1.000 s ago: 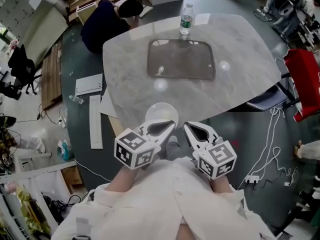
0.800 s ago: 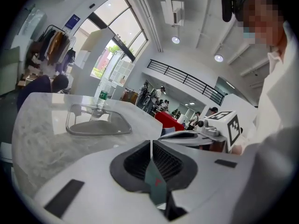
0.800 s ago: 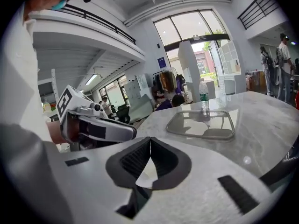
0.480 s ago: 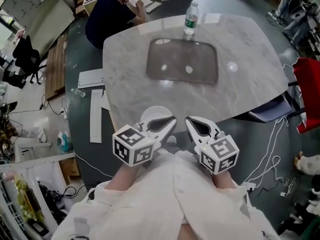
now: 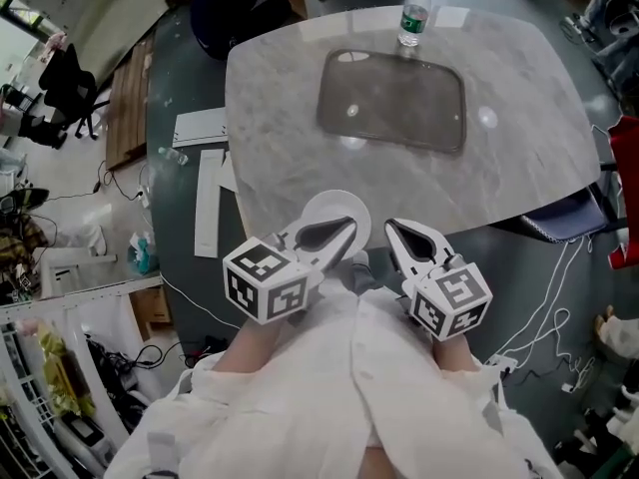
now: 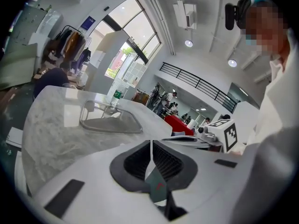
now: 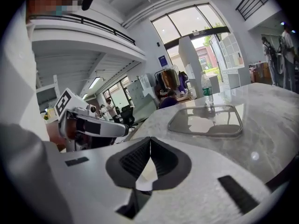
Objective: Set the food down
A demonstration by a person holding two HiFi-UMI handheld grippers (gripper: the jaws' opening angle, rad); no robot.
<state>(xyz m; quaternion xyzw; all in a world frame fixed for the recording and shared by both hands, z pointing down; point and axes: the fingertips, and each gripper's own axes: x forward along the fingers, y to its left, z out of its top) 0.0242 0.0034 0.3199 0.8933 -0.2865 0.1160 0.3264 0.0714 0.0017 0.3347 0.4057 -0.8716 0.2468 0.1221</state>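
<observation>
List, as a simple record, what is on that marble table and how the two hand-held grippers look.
Table: pale marble table
Tray: grey rounded rectangular tray, empty, mid-table
Bottle: clear plastic water bottle, upright, just beyond the tray
Left gripper: fingers together
Right gripper: fingers together
Plate: white round plate, at the table's near edge, partly hidden by the left gripper
Food: none visible

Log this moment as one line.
left tool: shut, empty | right tool: shut, empty | white plate: near table edge, by left tool | tray: bare | bottle: upright behind tray | food: none seen
</observation>
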